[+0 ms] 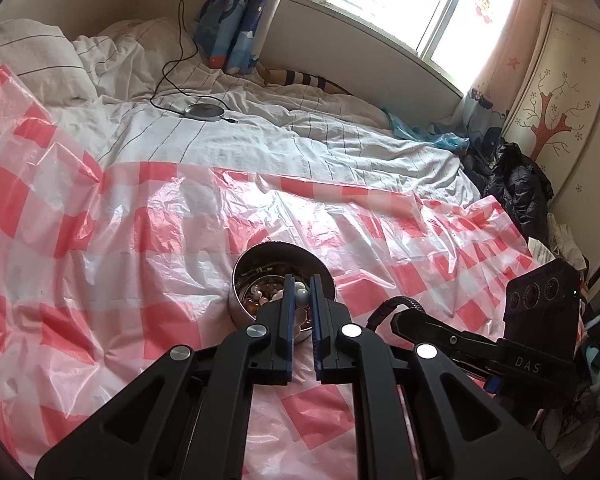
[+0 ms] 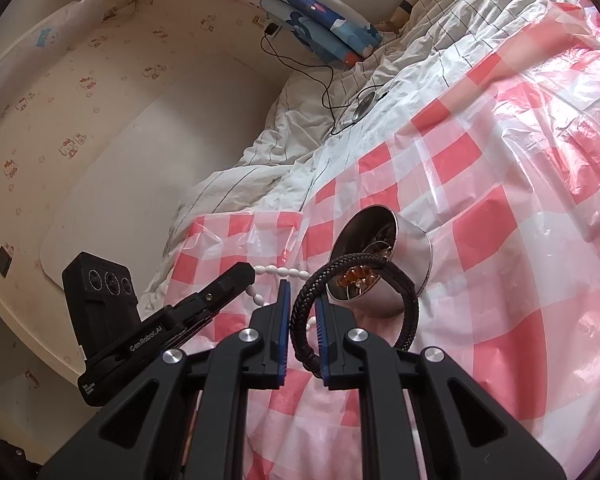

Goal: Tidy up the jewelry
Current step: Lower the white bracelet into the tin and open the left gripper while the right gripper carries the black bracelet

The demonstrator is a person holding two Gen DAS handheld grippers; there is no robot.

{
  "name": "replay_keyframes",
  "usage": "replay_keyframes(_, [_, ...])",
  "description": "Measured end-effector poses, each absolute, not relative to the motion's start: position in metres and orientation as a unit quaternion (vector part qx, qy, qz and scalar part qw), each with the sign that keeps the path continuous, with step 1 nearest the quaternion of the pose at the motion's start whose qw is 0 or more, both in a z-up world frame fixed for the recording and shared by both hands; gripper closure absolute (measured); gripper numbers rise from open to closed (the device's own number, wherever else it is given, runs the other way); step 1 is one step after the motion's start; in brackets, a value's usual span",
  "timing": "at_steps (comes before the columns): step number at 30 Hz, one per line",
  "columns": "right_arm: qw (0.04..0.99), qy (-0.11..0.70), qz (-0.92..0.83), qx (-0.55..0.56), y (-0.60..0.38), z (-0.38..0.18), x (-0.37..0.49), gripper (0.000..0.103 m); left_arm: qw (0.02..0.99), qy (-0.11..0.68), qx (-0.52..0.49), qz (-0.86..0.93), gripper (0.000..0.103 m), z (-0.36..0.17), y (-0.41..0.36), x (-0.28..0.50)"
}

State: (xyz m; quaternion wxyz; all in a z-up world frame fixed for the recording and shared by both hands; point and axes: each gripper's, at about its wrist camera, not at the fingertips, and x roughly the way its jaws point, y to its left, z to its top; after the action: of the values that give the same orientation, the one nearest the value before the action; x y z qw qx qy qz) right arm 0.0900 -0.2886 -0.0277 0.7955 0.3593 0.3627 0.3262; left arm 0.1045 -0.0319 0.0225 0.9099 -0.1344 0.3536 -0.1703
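Two grippers meet over the tin (image 1: pixel 256 270) on the checked sheet (image 1: pixel 140 216) — left gripper (image 1: pixel 301 294) pinches white beads (image 1: pixel 301 295) above it; right gripper (image 2: pixel 302 306), nearly closed, grips a black braided bracelet (image 2: pixel 320 276) beside it.

A metal bowl (image 1: pixel 284 280) sits on a plastic sheet (image 1: pixel 140 240) spread over the near part of a bed (image 1: pixel 260 140), with beads (image 1: pixel 260 298) inside it. The left claw (image 1: pixel 302 284) is over the bowl's near rim, a white bead string (image 1: pixel 302 294) between its fingers. The right claw (image 2: pixel 302 296), to its right, grips a braided bracelet (image 2: pixel 356 276) in front of the bowl. Farther back on the bed lies a round disc (image 1: pixel 204 112) with a cable (image 1: pixel 172 68) running to the wall behind. A window (image 1: pixel 416 0) is beyond the bed, a wardrobe (image 1: pixel 560 100) to its right.
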Motion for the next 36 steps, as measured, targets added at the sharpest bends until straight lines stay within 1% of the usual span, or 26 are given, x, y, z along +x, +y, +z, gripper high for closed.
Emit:
replay_keyframes(3, [0.800,0.361,0.322,0.354,-0.290,-0.026,0.090,0.088,0.910,0.353,-0.136,-0.167,0.096,0.022,-0.031,0.106])
replay_keyframes(7, [0.801,0.363,0.324,0.348,-0.287,-0.025,0.092,0.084,0.912,0.349,-0.142,-0.165,0.096,0.021,-0.032,0.108])
replay_keyframes(20, [0.807,0.352,0.326,0.345,-0.287,-0.019,0.096,0.082,0.911,0.317,-0.193,-0.179,0.096,0.022,-0.025,0.121])
replay_keyframes(24, [0.810,0.350,0.326,0.339,-0.286,-0.016,0.096,0.080,0.911,0.317,-0.194,-0.181,0.096,0.021,-0.031,0.124])
replay_keyframes(36, [0.814,0.343,0.322,0.340,-0.290,-0.015,0.107,0.079,0.909,0.314,-0.194,-0.193,0.096,0.019,-0.047,0.129])
